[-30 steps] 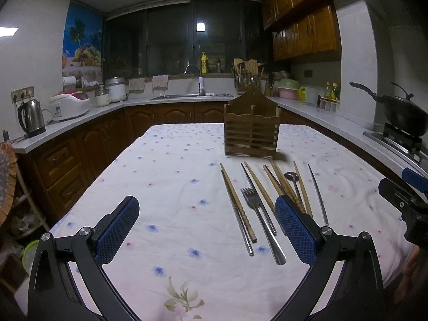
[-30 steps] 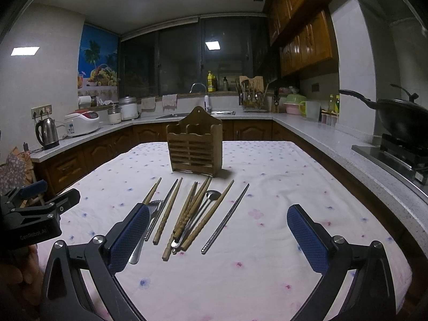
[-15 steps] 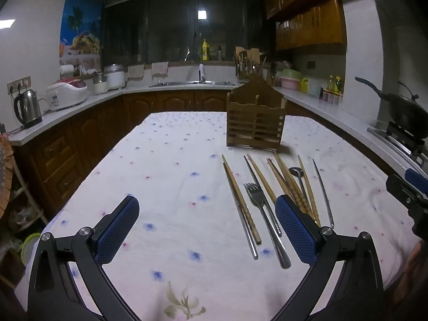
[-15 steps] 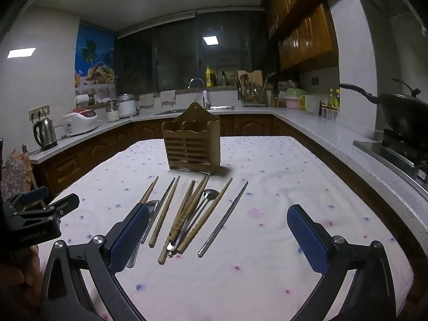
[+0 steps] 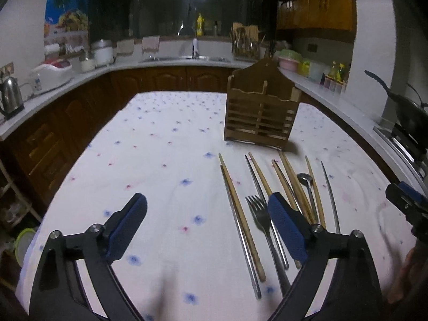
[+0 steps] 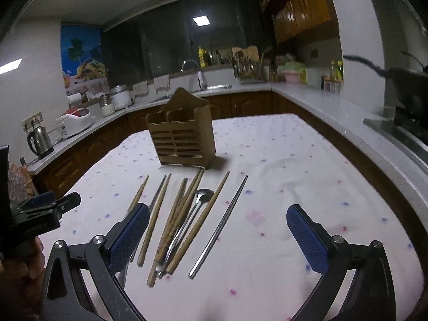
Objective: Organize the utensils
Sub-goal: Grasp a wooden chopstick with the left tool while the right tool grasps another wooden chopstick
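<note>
Chopsticks [image 6: 160,218] lie before my holder [image 5: 260,109]; left gripper [image 5: 208,223] empty, jaws closing; right gripper [image 6: 218,236] spread wide, empty

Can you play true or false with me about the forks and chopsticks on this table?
1. The wooden holder stands upright on the tablecloth. True.
2. The fork is already inside the holder. False: it lies flat on the cloth among the chopsticks.
3. The right gripper is holding a chopstick. False: its jaws stand wide with nothing gripped.
4. A spoon lies among the chopsticks. True.
5. The left gripper is squeezing the fork. False: its jaws are closing a little, with only cloth between them.
</note>
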